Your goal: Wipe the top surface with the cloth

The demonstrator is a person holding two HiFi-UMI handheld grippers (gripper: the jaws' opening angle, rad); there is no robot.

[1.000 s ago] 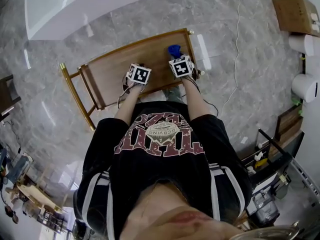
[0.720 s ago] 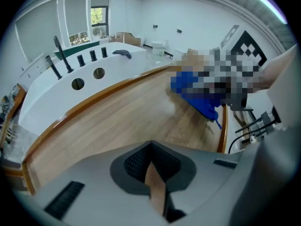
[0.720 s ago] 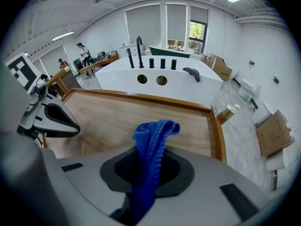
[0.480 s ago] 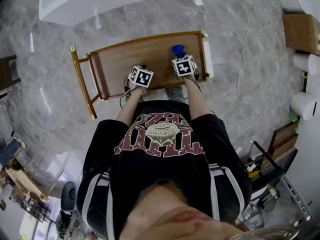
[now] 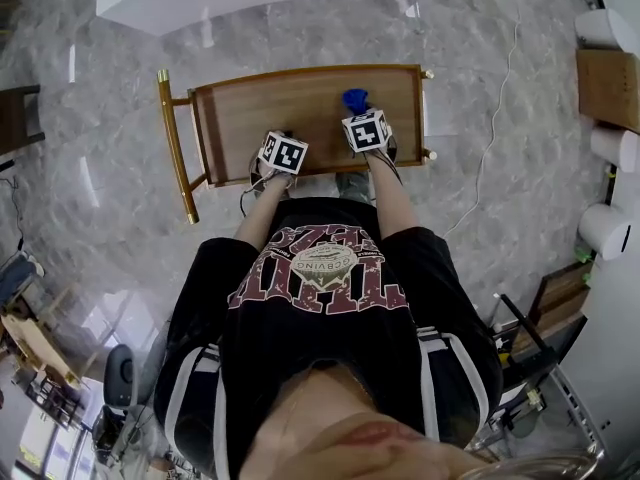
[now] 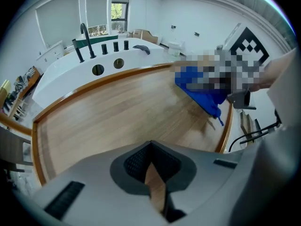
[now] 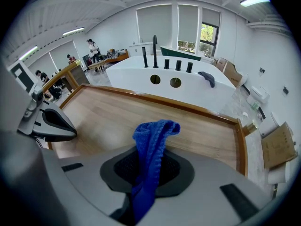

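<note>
The wooden top (image 5: 300,108) of a gold-framed table stands in front of me. My right gripper (image 5: 362,118) hovers over its right front part, shut on a blue cloth (image 5: 353,99). In the right gripper view the cloth (image 7: 151,145) sticks up in a fold from between the jaws of that gripper (image 7: 148,173), above the bare wood (image 7: 117,112). My left gripper (image 5: 280,138) sits near the front edge, to the left of the right one. Its jaws are shut on nothing (image 6: 153,173), with only wood (image 6: 117,112) behind them. The cloth (image 6: 207,98) shows at the right of the left gripper view.
A white tub-like counter (image 7: 174,76) with a black tap (image 7: 154,51) stands just beyond the table's far edge. Grey marble floor surrounds the table. A white cable (image 5: 495,118) runs over the floor at the right, near a cardboard box (image 5: 610,83) and white rolls (image 5: 605,230).
The head view has swung, so the table now lies level in the picture. Both grippers stay at the table's front edge, the right one still holding the cloth.
</note>
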